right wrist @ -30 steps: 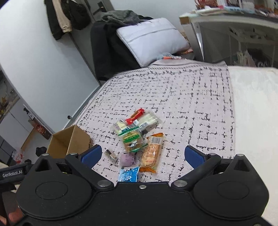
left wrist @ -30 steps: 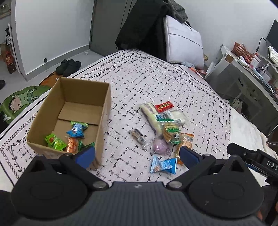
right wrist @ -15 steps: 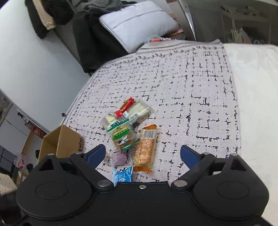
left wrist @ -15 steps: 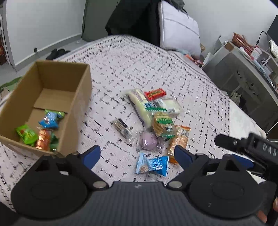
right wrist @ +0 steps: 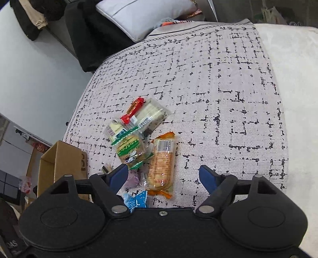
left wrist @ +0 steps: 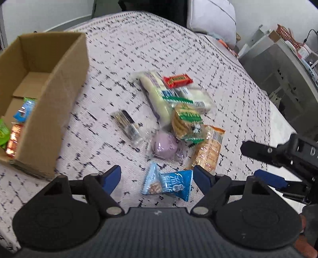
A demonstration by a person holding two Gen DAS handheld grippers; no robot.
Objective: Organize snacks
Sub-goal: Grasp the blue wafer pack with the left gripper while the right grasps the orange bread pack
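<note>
A loose pile of snacks lies on the patterned bedspread (left wrist: 129, 43). My left gripper (left wrist: 157, 176) is open, low over the pile's near end, with a blue packet (left wrist: 169, 185) lying between its fingers. Beyond it are a purple round snack (left wrist: 165, 144), an orange cracker pack (left wrist: 208, 152), a green cracker pack (left wrist: 187, 121), a red bar (left wrist: 177, 80) and a small dark pack (left wrist: 127, 125). A cardboard box (left wrist: 51, 95) at the left holds several snacks (left wrist: 19, 113). My right gripper (right wrist: 163, 175) is open over the orange cracker pack (right wrist: 162, 166), beside the blue packet (right wrist: 135, 200).
A white pillow (right wrist: 143, 15) and dark clothes (right wrist: 95, 39) lie at the bed's far end. A grey desk (left wrist: 288, 65) stands past the right side. A white blanket (right wrist: 294, 99) covers the bed to the right. The box (right wrist: 63, 164) sits near the bed's left edge.
Both grippers have come down and closer to the snack pile. The left one has swung right, away from the box, so the blue packet now lies between its fingers.
</note>
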